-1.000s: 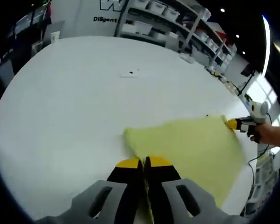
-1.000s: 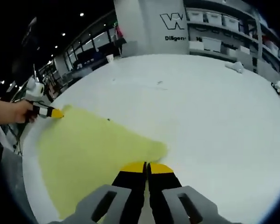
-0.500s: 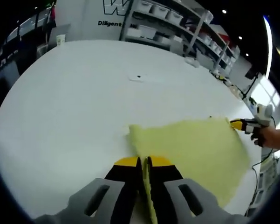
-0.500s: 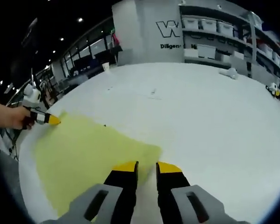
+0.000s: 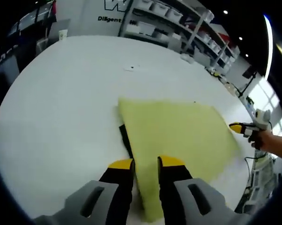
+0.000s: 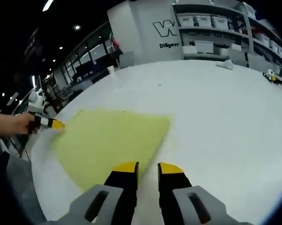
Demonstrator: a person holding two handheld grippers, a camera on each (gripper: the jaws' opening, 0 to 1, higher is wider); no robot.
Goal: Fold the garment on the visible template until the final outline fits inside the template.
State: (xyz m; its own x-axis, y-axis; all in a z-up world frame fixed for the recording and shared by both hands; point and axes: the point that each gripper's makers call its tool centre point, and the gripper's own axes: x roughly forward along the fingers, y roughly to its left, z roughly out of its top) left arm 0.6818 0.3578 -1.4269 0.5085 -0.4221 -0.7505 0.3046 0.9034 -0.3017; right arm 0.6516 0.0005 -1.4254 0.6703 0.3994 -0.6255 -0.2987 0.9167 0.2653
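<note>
Both grippers have just let go. The left gripper [image 5: 145, 162], which a second ago was pinched on the edge of the pale yellow flat cloth garment [image 5: 178, 131], now has its jaws parted with the cloth lying between and ahead of them. The right gripper [image 6: 148, 167] opened half a second sooner and now stands released just short of the garment [image 6: 110, 140], its near edge in front of the tips. The garment lies spread flat on the white round table [image 5: 61, 93], folded into a roughly four-sided panel. Just ahead and left of the left gripper, a dark strip [image 5: 126, 137] peeks from under the garment's left edge; it may be part of the template, though I cannot tell. This looks like one fold laid down and released. Whether the outline sits inside the template cannot be judged, since most of any marking is covered
</note>
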